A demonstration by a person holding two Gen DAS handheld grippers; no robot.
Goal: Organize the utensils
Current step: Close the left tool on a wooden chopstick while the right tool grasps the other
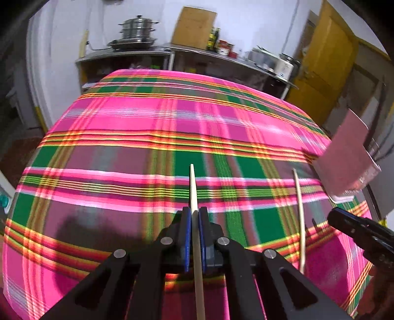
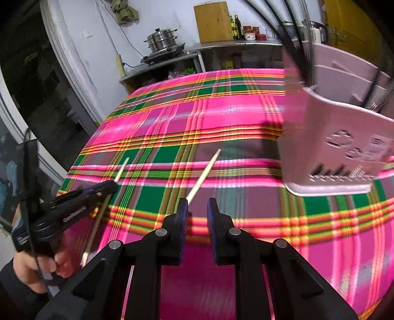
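My left gripper (image 1: 194, 210) is shut on a pale wooden chopstick (image 1: 192, 182), whose thin tip sticks out ahead over the plaid tablecloth (image 1: 138, 115). The right wrist view shows that gripper (image 2: 110, 185) at the left, with the held chopstick (image 2: 122, 167) poking past it. A second chopstick (image 2: 204, 172) lies on the cloth, also visible in the left wrist view as a chopstick (image 1: 300, 209) to the right. My right gripper (image 2: 197, 209) is open with nothing between its fingers, and this chopstick's near end lies just beside its left fingertip. A pink utensil holder (image 2: 330, 147) stands to the right.
The holder (image 1: 344, 157) has several compartments with dark utensil handles standing in it. A person's hand (image 2: 37, 270) grips the left tool. Behind the table, steel counters carry a steamer pot (image 2: 162, 39), a wooden board (image 2: 213, 22) and bottles. A yellow door (image 1: 322, 61) is far right.
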